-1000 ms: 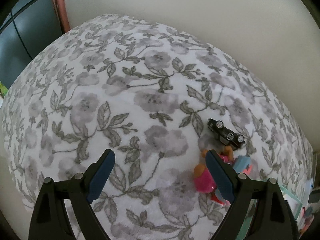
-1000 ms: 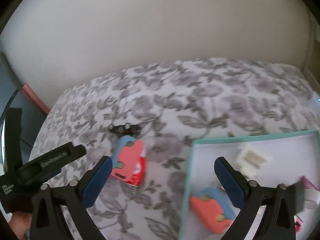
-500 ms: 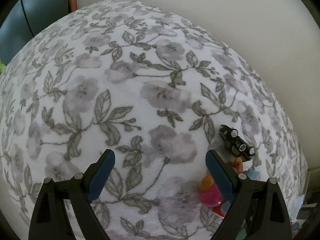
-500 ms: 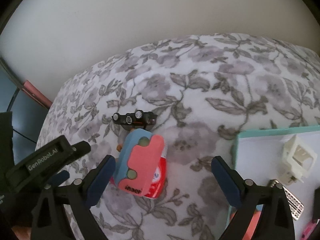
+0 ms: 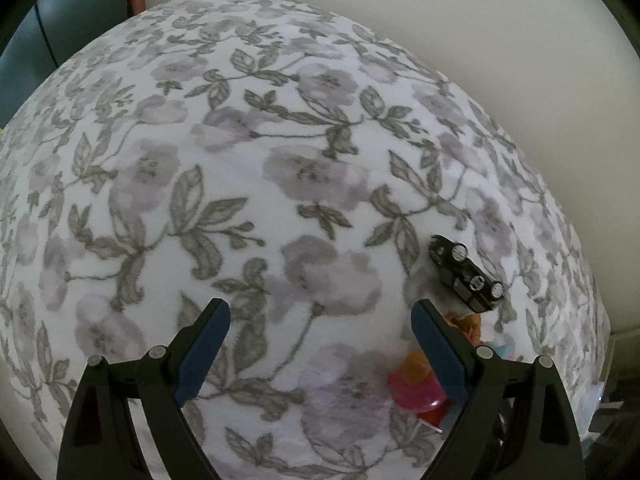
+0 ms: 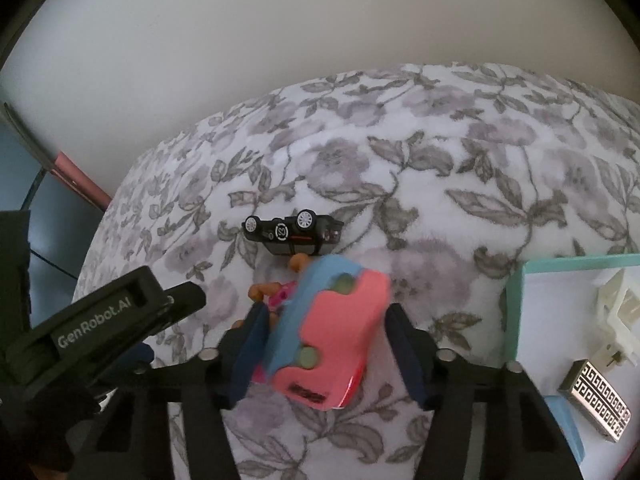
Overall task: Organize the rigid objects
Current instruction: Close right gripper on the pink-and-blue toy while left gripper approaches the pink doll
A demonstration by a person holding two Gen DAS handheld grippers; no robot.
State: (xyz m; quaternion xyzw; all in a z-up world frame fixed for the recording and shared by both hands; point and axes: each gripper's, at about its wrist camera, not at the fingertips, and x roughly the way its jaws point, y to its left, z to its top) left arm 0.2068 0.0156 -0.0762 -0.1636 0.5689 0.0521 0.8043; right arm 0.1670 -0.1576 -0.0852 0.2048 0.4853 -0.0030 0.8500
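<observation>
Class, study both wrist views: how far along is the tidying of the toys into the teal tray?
Done: a white plastic piece and a patterned metal bar lie in the teal tray. In hand: the right gripper closes around the pink-and-blue toy. Left: the black toy car, lying on its side, and an orange-and-pink figure. The left gripper is open.

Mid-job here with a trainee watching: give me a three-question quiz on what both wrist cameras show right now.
1. True or false: the left hand-held gripper holds something.
2. What lies between the right hand-held gripper fingers? A) black toy car B) pink and blue block C) patterned metal piece
3. Fill in: the black toy car lies on its ____ on the floral cloth.

Key: 1. False, its jaws are wide apart with only cloth between them. 2. B, the pink and blue block. 3. Side, wheels facing the camera.
</observation>
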